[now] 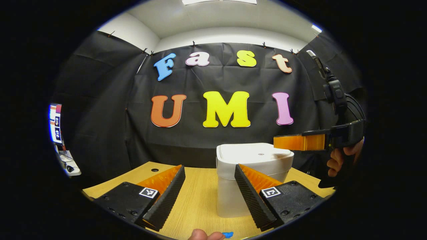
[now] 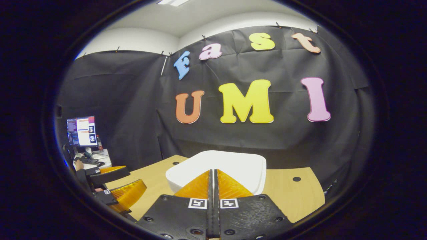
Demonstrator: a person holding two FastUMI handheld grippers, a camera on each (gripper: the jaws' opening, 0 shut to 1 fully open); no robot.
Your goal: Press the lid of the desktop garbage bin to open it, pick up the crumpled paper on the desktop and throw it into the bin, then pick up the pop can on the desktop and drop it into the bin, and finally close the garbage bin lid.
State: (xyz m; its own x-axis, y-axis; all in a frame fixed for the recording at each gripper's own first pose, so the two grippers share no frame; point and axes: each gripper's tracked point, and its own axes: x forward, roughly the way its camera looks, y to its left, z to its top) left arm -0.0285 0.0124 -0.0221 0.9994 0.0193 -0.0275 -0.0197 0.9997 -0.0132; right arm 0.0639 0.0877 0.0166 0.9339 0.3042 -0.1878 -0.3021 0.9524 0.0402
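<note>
A white garbage bin (image 1: 230, 180) stands on the wooden desk (image 1: 196, 200) with its lid (image 1: 255, 154) down. My left gripper (image 1: 209, 171) is open low over the desk, just in front of the bin. My right gripper (image 2: 212, 171) is shut with nothing in it, its tips over the near part of the white lid (image 2: 233, 166). In the left gripper view that right gripper (image 1: 278, 142) comes in from the right, level with the lid top, held by a hand (image 1: 337, 160). The left gripper (image 2: 131, 191) appears at the lower left of the right gripper view.
Black cloth walls close the booth behind and beside the desk. The desk has small round holes (image 2: 296, 179) near its back edge. A monitor (image 2: 81, 131) stands outside the booth on the left. A fingertip (image 1: 205, 235) and a blue bit (image 1: 228, 234) show at the bottom.
</note>
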